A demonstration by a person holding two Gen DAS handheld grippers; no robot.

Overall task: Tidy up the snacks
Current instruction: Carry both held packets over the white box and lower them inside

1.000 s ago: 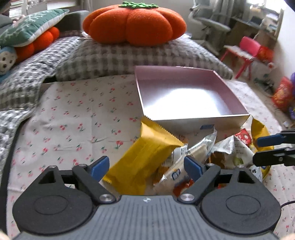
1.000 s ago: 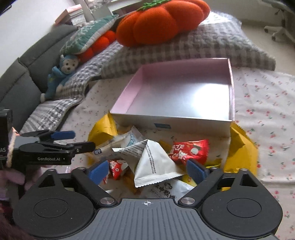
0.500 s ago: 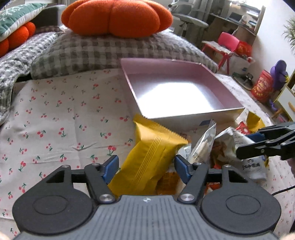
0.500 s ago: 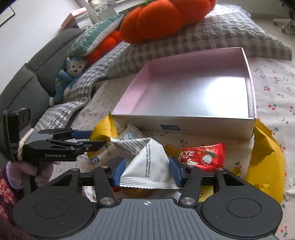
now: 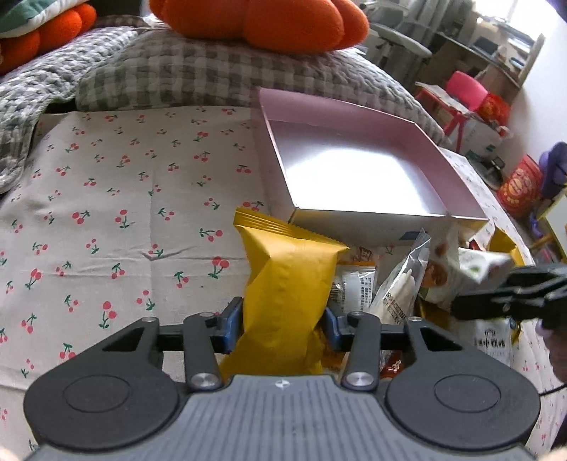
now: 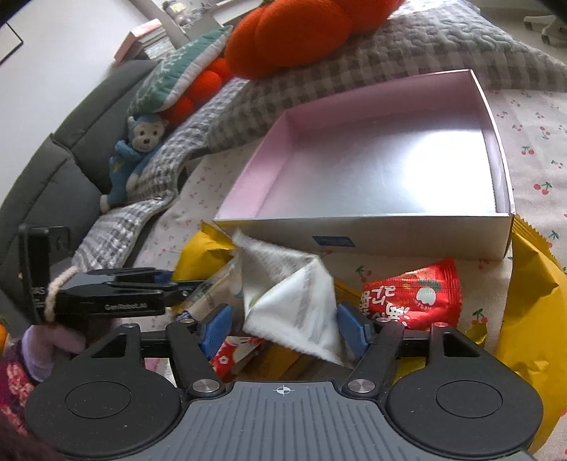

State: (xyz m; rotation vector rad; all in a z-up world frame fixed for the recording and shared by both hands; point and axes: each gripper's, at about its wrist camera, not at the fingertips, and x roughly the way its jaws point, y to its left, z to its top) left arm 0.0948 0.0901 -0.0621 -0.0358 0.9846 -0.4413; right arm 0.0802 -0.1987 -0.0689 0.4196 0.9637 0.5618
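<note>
A pile of snack packets lies on the cherry-print cloth in front of an empty pink-lined box (image 5: 354, 227) (image 6: 389, 234). My left gripper (image 5: 281, 326) is closing on a yellow snack bag (image 5: 287, 283); both blue pads press its sides. The right wrist view shows that gripper (image 6: 170, 280) from the side at the left. My right gripper (image 6: 283, 329) is opening with a white printed packet (image 6: 294, 301) between its jaws, blurred and tilted; the left pad stands off it. A red packet (image 6: 414, 298) and a second yellow bag (image 6: 531, 301) lie to the right.
A grey checked quilt (image 5: 212, 67) with an orange pumpkin cushion (image 5: 262, 21) lies behind the box. A blue toy monkey (image 6: 138, 149) leans on the dark sofa (image 6: 53, 177) at the left. Bare cherry cloth (image 5: 124, 212) stretches left of the pile.
The left jaws narrowed from wide apart onto the yellow bag. The right jaws pinched the white packet half a second ago and have since widened. Both grippers came lower and closer to the pile.
</note>
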